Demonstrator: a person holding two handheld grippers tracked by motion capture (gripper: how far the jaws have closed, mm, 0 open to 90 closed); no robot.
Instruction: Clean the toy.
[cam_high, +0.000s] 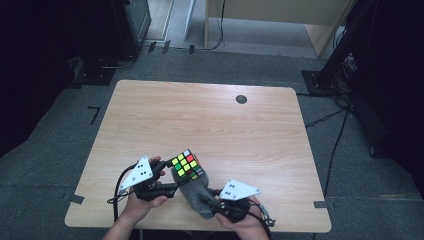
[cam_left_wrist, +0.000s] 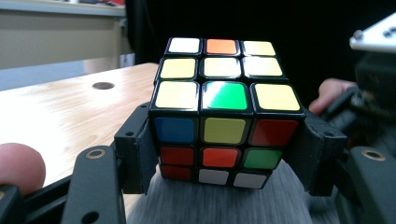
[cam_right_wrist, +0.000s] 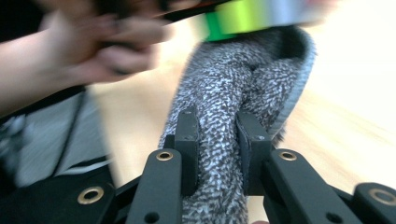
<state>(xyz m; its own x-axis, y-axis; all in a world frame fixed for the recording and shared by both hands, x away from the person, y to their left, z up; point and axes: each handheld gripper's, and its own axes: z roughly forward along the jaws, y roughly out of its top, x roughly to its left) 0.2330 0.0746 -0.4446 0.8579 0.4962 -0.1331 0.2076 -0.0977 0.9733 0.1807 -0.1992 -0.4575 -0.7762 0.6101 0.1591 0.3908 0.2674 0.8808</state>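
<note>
Left hand-held gripper (cam_left_wrist: 224, 154): jaws clamped on the two opposite sides of the puzzle cube (cam_left_wrist: 224, 116), pads flat against its lower layers. Cube is upright, top face mostly yellow with one green, one orange and one white tile; near face shows blue, yellow, red, orange, green and white.

Right hand-held gripper (cam_right_wrist: 217, 154): jaws narrow, pinching a bunched grey speckled cloth (cam_right_wrist: 233, 93) between the pads. The cloth runs from these jaws to the underside of the cube and touches its bottom.

High view: cube (cam_high: 186, 165) sits between the two hands near the front edge of the bench (cam_high: 210, 115), left hand-held gripper (cam_high: 165, 182) just beside it, right hand-held gripper (cam_high: 220, 207) nearer the person, cloth (cam_high: 192, 192) below the cube. Whether the cube rests on the bench or is lifted off it cannot be told.

No containers on the bench. A dark round grommet (cam_high: 241, 99) lies in the far right part of the top.
</note>
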